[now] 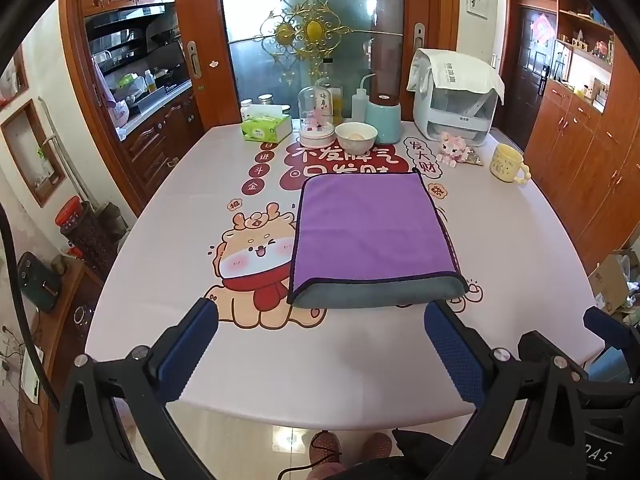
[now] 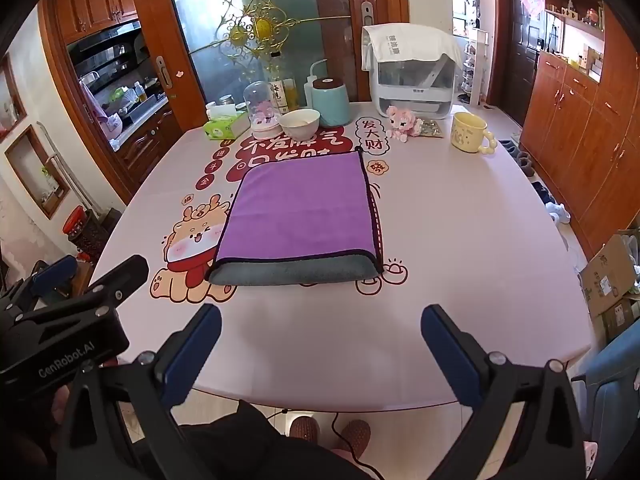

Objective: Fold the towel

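Note:
A purple towel point(image 1: 368, 232) with a dark hem lies folded flat on the pink printed table point(image 1: 160, 240); its grey underside shows along the near edge. It also shows in the right wrist view point(image 2: 300, 216). My left gripper point(image 1: 320, 316) is open and empty, held above the table's near edge just short of the towel. My right gripper point(image 2: 320, 320) is open and empty, also near the front edge, short of the towel. The left gripper's body point(image 2: 72, 320) shows at the left of the right wrist view.
Along the table's far side stand a tissue box point(image 1: 266, 128), a glass dome point(image 1: 316, 116), a white bowl point(image 1: 356, 136), a teal canister point(image 1: 384, 116), a white appliance point(image 1: 456, 100), a pink plush toy point(image 1: 452, 148) and a yellow mug point(image 1: 508, 164). Wooden cabinets point(image 1: 580, 152) stand at right.

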The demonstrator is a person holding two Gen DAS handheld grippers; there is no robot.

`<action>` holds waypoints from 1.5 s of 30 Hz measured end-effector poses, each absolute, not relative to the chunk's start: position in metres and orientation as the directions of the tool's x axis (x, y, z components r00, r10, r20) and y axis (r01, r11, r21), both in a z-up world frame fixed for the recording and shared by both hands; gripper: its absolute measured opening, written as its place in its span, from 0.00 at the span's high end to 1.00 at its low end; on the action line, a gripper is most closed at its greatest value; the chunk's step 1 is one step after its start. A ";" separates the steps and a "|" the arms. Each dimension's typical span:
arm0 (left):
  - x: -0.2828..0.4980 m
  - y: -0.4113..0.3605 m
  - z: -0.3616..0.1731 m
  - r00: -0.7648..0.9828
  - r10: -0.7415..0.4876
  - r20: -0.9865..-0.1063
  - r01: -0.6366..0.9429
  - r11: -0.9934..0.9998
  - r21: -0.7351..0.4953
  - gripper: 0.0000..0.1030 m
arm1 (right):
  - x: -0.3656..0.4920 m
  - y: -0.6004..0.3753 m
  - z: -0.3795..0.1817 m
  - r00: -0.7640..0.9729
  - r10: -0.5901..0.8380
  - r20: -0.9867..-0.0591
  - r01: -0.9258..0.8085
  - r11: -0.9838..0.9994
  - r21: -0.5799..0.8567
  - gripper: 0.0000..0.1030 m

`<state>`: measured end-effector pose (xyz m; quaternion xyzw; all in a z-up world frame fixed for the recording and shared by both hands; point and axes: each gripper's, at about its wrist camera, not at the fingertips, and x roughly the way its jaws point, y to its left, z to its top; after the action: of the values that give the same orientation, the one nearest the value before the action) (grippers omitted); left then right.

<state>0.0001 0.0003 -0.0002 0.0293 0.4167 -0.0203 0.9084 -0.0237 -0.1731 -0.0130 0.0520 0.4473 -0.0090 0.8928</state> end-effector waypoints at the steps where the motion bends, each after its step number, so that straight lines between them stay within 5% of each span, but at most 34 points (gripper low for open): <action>1: 0.000 0.000 0.000 0.653 -0.016 -0.757 0.062 0.998 0.032 0.01 | -0.024 -0.173 -0.013 0.599 0.033 -0.800 0.062 0.994 0.087 0.03; 45: -0.007 0.013 -0.002 0.644 0.012 -0.765 0.036 0.998 0.046 0.01 | -0.035 -0.168 -0.013 0.594 -0.001 -0.805 0.098 0.993 0.071 0.03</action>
<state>-0.0070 0.0128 -0.0023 0.0284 0.4220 -0.0069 0.9061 -0.0352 -0.1682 -0.0133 0.0540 0.4498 -0.0280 0.8911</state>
